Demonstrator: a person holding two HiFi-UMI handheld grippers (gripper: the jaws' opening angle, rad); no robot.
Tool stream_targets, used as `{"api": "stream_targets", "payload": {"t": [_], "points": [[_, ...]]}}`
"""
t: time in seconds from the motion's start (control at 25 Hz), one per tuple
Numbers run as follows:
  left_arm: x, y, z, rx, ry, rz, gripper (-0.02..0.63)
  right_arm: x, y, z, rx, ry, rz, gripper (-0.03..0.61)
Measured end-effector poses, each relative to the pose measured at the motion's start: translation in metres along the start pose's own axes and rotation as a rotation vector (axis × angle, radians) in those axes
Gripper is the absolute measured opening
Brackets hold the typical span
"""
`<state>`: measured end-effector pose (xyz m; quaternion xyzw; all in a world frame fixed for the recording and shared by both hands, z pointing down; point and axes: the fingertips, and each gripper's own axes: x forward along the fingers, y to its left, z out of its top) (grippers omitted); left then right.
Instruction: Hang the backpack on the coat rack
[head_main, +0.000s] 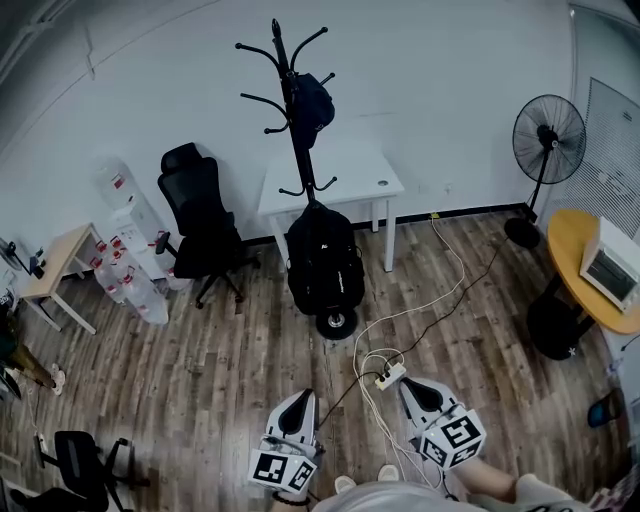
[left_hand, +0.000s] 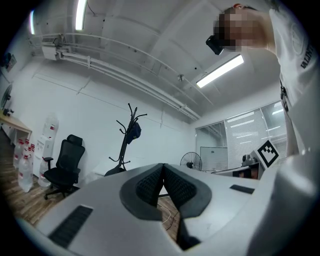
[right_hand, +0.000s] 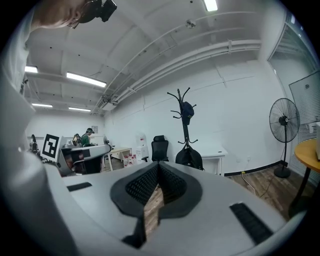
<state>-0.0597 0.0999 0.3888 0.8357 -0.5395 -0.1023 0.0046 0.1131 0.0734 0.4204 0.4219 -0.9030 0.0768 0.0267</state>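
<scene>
The black backpack (head_main: 325, 262) hangs low on the black coat rack (head_main: 293, 110) in front of the white table; it also shows in the right gripper view as the backpack (right_hand: 189, 157) on the coat rack (right_hand: 185, 120). A dark cap (head_main: 313, 100) hangs on an upper hook. Both grippers are held near me, far from the rack. My left gripper (head_main: 302, 398) is shut with nothing between its pads, and in its own view the left gripper (left_hand: 163, 169) has its tips touching. My right gripper (head_main: 407, 385) is also shut and empty; its tips meet in the right gripper (right_hand: 158, 165) view.
A white table (head_main: 340, 185) stands behind the rack. A black office chair (head_main: 200, 225) and water bottles (head_main: 125, 280) are at the left. A standing fan (head_main: 545, 150) and a round yellow table (head_main: 585, 270) are at the right. A power strip with cables (head_main: 390, 375) lies on the wooden floor.
</scene>
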Motion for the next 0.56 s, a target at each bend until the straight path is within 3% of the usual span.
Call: {"api": "stream_targets", "payload": {"t": [0.56], "points": [[0.0010,0.0079,-0.0056,-0.017,0.007,0.003,0.008,0.0045,-0.0071,-0.0075,-0.006,0.010,-0.030,0.014]]}}
